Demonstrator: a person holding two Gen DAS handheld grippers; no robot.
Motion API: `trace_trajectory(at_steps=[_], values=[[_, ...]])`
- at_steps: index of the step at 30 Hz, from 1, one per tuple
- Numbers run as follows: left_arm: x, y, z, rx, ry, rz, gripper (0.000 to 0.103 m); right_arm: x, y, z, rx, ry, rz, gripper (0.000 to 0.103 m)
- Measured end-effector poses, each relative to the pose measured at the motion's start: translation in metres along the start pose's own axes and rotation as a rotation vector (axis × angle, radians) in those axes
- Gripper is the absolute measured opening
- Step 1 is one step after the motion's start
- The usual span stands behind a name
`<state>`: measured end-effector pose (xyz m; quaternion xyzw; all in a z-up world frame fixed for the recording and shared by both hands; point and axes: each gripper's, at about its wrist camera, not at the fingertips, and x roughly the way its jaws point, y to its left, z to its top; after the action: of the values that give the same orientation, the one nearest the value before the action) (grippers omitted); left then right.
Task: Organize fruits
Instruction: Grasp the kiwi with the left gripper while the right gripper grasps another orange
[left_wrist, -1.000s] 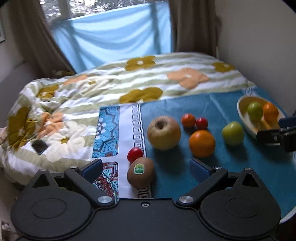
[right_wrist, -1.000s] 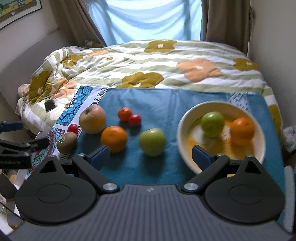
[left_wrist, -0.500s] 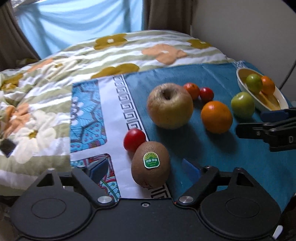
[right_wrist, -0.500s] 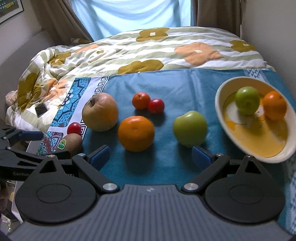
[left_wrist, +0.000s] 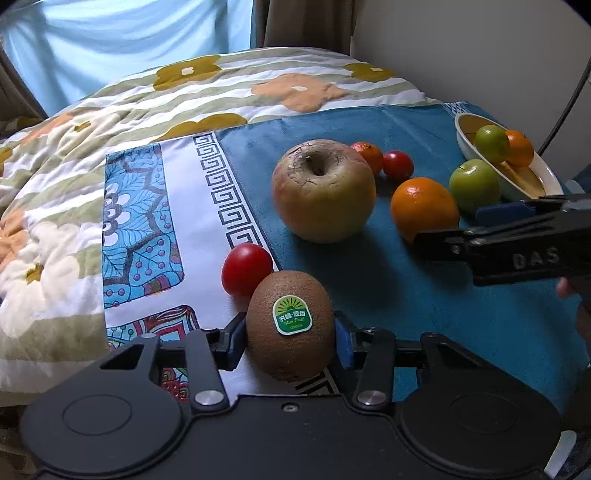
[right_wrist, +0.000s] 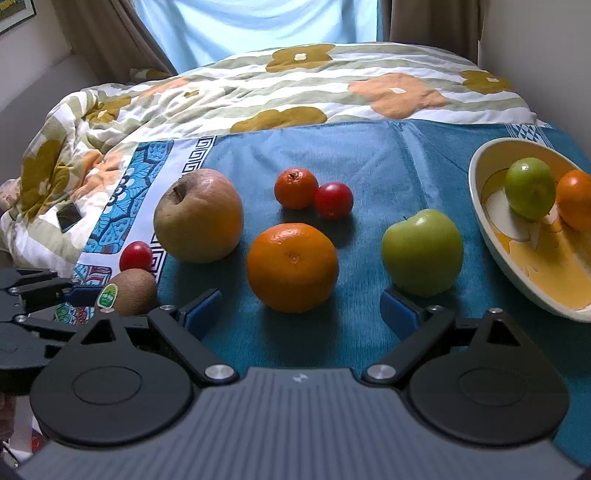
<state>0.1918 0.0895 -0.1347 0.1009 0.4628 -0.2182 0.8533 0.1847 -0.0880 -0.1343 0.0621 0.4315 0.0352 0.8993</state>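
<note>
Left gripper (left_wrist: 291, 341): its jaws were closing around the kiwi (left_wrist: 290, 326), which sat between the blue pads; the pads looked to be touching its flanks, so I judge the grip was just being made.
Kiwi's place: on the white patterned border of the blue cloth (left_wrist: 436, 295), at its near left edge, with a cherry tomato (left_wrist: 246, 269) touching it on the far side.
Why this fruit: it lay farthest from the bowl (right_wrist: 517, 266) and nearest the left hand, likely the easiest first pick.
Right gripper (right_wrist: 301, 314): spread wide and empty, hovering low over the cloth's near edge, the orange (right_wrist: 292, 266) just ahead between the finger lines; probably lined up for it.
Bowl: at the cloth's right edge, already holding a small green fruit (right_wrist: 530, 193) and an orange fruit (right_wrist: 576, 199), so it looked like the collecting place.
Loose fruit: a large wrinkled apple (right_wrist: 198, 215), a green apple (right_wrist: 422, 252), a small tangerine (right_wrist: 296, 187) and a second tomato (right_wrist: 334, 200) touching it, mid-cloth.
Left view alone: the kiwi's sticker face and both pads on it.
Right view alone: the bowl's yellow inside and a dark flat object (right_wrist: 68, 218) on the quilt (right_wrist: 332, 85).
</note>
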Motion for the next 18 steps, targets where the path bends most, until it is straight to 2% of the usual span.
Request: trace_trajectory(at_steps=[11, 18], values=[[-0.004, 0.004, -0.005, 0.005, 0.003, 0.014, 0.051, 0.015, 0.005, 0.005, -0.041, -0.001, -0.010, 0.086], [-0.008, 0.005, -0.009, -0.017, 0.002, 0.030, 0.050, 0.018, 0.007, 0.006, -0.059, -0.012, -0.017, 0.080]])
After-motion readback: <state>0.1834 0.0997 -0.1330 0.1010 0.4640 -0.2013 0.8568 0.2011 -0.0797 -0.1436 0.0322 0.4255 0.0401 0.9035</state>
